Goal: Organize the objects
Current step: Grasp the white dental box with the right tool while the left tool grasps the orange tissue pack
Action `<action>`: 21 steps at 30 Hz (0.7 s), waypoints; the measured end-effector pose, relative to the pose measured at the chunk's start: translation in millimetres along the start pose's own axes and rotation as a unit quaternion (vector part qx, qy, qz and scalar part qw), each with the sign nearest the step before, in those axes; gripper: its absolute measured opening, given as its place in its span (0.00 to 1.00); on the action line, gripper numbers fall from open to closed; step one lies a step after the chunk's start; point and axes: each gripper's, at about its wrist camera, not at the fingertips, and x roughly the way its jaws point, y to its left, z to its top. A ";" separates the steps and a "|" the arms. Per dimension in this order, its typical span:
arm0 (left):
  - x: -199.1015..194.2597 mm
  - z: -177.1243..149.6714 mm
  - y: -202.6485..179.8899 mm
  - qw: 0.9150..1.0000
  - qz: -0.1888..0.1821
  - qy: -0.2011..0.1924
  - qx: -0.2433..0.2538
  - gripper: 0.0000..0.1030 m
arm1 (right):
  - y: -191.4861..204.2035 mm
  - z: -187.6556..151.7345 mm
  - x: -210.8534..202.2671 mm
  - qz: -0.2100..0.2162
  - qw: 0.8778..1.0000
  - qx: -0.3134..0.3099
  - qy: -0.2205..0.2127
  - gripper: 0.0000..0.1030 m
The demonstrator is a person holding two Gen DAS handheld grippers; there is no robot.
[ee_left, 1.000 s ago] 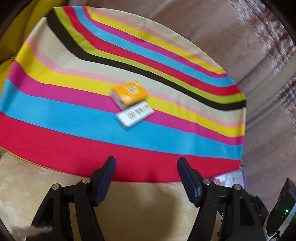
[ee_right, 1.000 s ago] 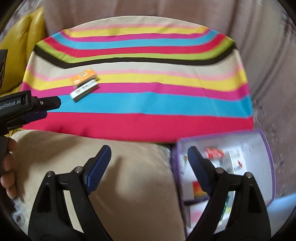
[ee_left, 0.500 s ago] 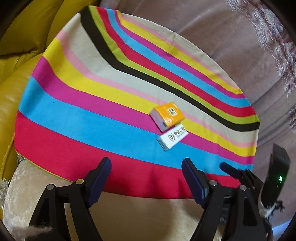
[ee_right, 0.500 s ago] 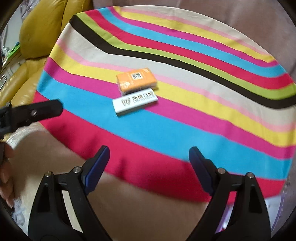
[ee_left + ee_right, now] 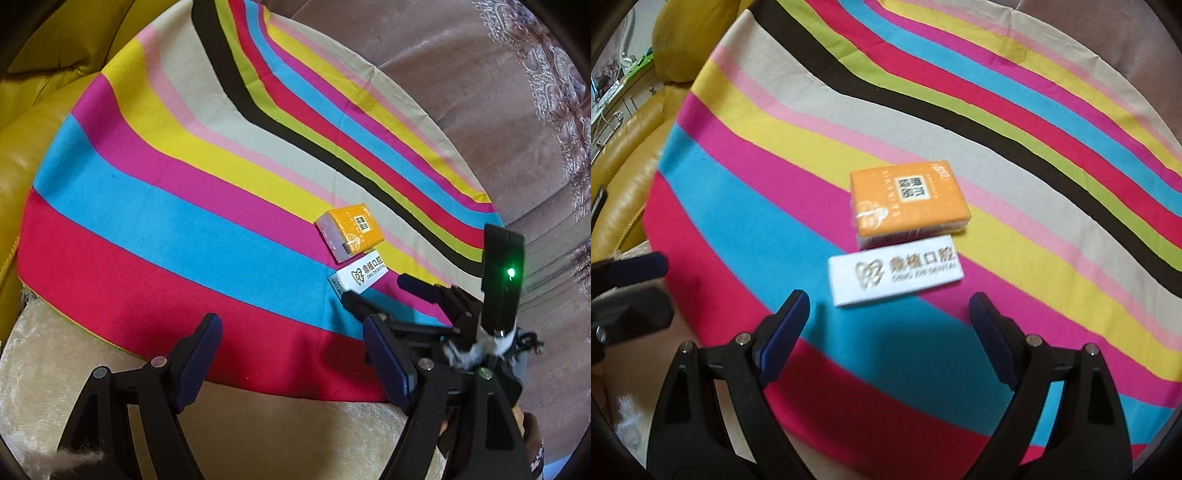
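Observation:
An orange tissue pack (image 5: 908, 201) and a white box with printed lettering (image 5: 895, 273) lie side by side on a striped cloth (image 5: 738, 206). My right gripper (image 5: 888, 325) is open and empty, just short of the white box, which sits ahead between its fingers. My left gripper (image 5: 291, 350) is open and empty over the cloth's red stripe. In the left wrist view the orange pack (image 5: 351, 230) and white box (image 5: 358, 275) lie ahead to the right, with the right gripper's fingertips (image 5: 354, 301) next to the white box.
The striped cloth (image 5: 166, 206) covers a beige velvet cushion (image 5: 277, 435). A yellow leather sofa (image 5: 33, 122) lies to the left. Brown upholstery with lace trim (image 5: 517, 110) rises behind. The left gripper's fingers (image 5: 631, 269) show at the right view's left edge.
My right gripper has moved forward and closer to the two packs, which now loom larger in its view. My left gripper has swung left, so the packs and right gripper sit at its right.

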 end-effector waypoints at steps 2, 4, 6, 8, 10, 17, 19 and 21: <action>1.4 0.3 1.4 1.000 -0.001 0.002 -0.003 0.77 | -3.2 4.2 5.0 0.001 1.000 0.001 0.003 0.87; 3.8 0.8 2.2 1.000 -0.002 0.005 -0.005 0.77 | -4.8 7.4 10.7 0.002 1.000 -0.006 0.009 0.87; 6.4 1.0 3.2 1.000 -0.002 0.009 -0.007 0.77 | -3.3 8.9 17.3 0.001 1.000 -0.018 0.014 0.87; 8.4 1.1 4.2 1.000 -0.002 0.011 -0.010 0.77 | -3.0 10.7 24.7 0.004 1.000 -0.022 0.018 0.87; 9.3 1.4 5.0 1.000 -0.001 0.012 -0.011 0.77 | -7.3 10.8 27.0 0.012 1.000 -0.012 0.016 0.88; 14.4 2.8 0.4 1.000 0.016 0.019 -0.006 0.78 | -14.8 6.7 26.1 0.010 1.000 0.014 0.006 0.83; 15.7 4.0 -3.7 0.999 0.029 0.019 -0.001 0.80 | -21.6 2.3 22.9 0.001 0.999 0.037 0.004 0.83; 17.5 6.3 -10.8 0.999 0.042 0.016 0.007 0.83 | -30.0 -1.4 14.3 -0.017 0.998 0.068 -0.009 0.83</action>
